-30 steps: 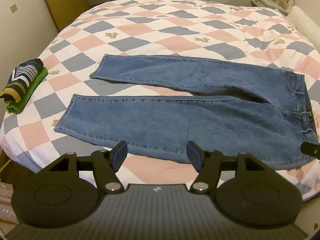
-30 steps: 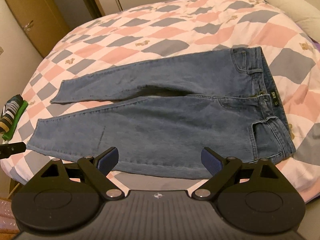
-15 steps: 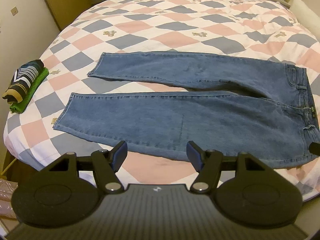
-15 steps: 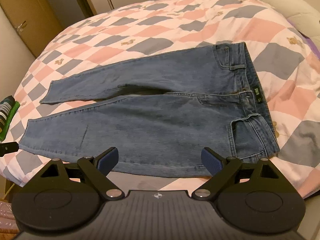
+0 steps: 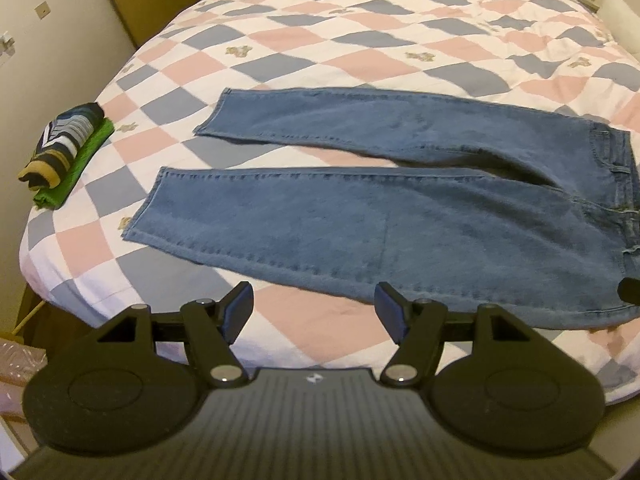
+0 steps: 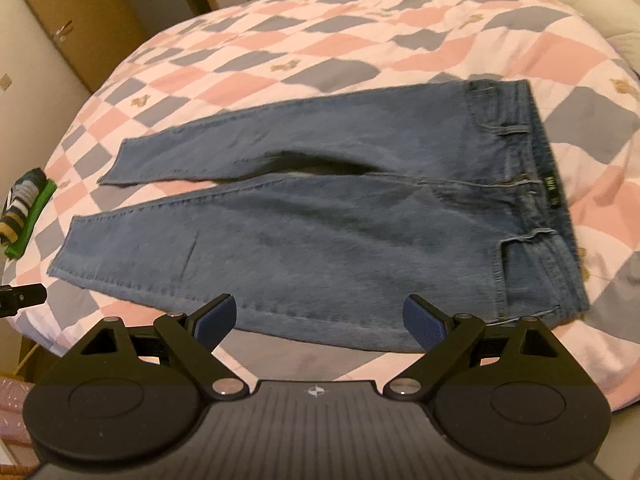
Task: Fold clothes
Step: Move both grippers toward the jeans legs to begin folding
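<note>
Both grippers, left gripper (image 5: 314,312) and right gripper (image 6: 319,320), are advancing wide-jawed and empty toward blue denim jeans (image 5: 400,216) lying flat on the checked quilt (image 5: 360,40), risking pinching bedding underneath.

the left gripper (image 5: 314,310) is held level with its jaws spread wide, nothing between the blue pads (image 5: 239,312). the right gripper (image 6: 320,320) sits the same way, jaws spread even wider and empty. each gripper's tip shows at the edge of the other's view.
</note>
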`<action>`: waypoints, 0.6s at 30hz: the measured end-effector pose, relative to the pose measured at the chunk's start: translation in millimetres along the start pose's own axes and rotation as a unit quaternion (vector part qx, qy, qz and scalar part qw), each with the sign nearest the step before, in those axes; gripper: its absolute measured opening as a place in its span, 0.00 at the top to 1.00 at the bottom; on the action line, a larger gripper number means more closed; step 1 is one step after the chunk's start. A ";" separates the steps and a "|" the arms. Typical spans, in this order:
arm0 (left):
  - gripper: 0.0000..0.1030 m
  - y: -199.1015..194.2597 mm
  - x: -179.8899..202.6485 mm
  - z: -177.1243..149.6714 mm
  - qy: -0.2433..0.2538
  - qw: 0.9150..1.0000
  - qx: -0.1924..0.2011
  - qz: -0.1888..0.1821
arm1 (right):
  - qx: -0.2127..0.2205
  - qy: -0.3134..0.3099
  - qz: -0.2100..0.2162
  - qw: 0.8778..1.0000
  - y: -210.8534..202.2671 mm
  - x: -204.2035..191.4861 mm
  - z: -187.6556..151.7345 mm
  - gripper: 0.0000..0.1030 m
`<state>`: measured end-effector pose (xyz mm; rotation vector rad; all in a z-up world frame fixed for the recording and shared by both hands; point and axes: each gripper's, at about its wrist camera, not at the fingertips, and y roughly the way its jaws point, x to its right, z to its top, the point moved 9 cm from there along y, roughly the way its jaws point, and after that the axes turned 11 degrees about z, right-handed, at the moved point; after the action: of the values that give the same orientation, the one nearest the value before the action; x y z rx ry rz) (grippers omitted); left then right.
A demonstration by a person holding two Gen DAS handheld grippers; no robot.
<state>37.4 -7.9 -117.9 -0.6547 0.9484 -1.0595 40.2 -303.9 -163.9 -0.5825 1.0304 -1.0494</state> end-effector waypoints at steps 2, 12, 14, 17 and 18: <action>0.38 6.5 -5.0 -0.7 -0.003 1.000 -0.007 0.000 | -0.009 -0.001 0.002 1.000 8.2 -4.8 -0.1 0.10; 0.38 54.6 23.7 45.9 0.042 0.998 -0.010 -0.053 | 0.020 0.028 0.033 0.999 44.0 -4.2 44.1 0.17; 0.38 71.3 37.8 61.8 0.062 0.995 -0.012 -0.071 | 0.034 0.043 0.047 0.997 54.5 -0.5 58.5 0.19; 0.38 94.8 59.6 89.1 0.095 0.990 -0.002 -0.105 | 0.044 0.049 0.075 0.995 74.4 1.6 81.6 0.23; 0.38 102.5 66.8 98.5 0.105 0.988 0.004 -0.115 | 0.048 0.047 0.078 0.995 81.7 2.4 89.4 0.23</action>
<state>180.3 -31.0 -178.8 -0.6659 1.0675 -1.3572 155.1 -278.1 -191.9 -0.3723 1.0834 -0.9892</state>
